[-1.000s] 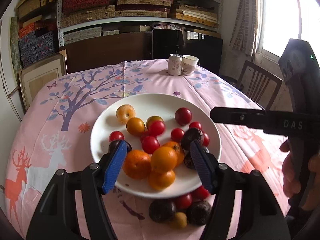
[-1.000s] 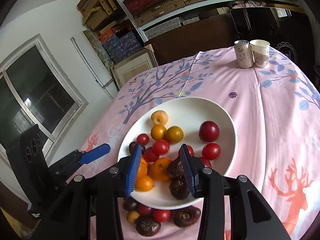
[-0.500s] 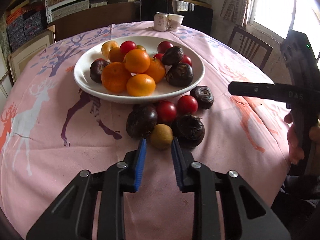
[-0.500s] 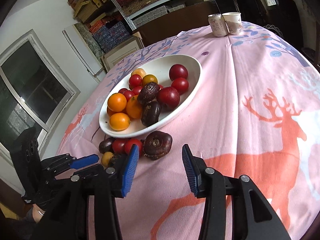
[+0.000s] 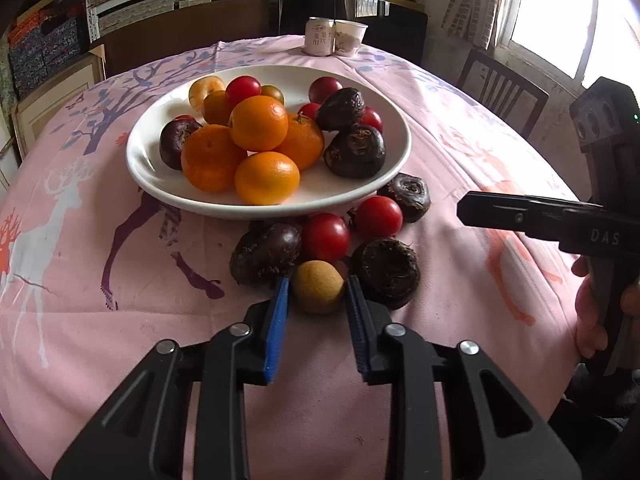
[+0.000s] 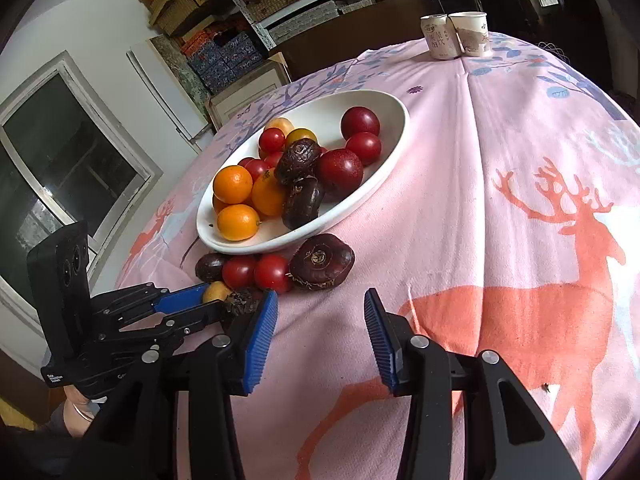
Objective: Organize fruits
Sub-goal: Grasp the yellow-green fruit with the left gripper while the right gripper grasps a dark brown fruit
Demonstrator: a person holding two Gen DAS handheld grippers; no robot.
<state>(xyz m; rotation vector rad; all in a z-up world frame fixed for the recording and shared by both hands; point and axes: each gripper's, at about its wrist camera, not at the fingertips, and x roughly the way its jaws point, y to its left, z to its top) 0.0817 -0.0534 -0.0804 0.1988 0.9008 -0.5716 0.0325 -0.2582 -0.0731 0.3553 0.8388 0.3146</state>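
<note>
Left tongs (image 5: 316, 294) astride tan fruit (image 5: 318, 286)

Plate (image 5: 136, 160) mid-table, fruit heaped in it; loose fruit (image 5: 326, 236) before rim; can (image 5: 318, 36), cup (image 5: 349, 38) behind.

White plate (image 5: 144, 168), orange mandarins (image 5: 267, 178); red tomatoes (image 5: 325, 237), tan-yellow fruit (image 5: 318, 286); pink desk (image 6: 460, 184) cloth with coral deer, purple trees; blue-padded black tongs (image 5: 316, 300)
</note>
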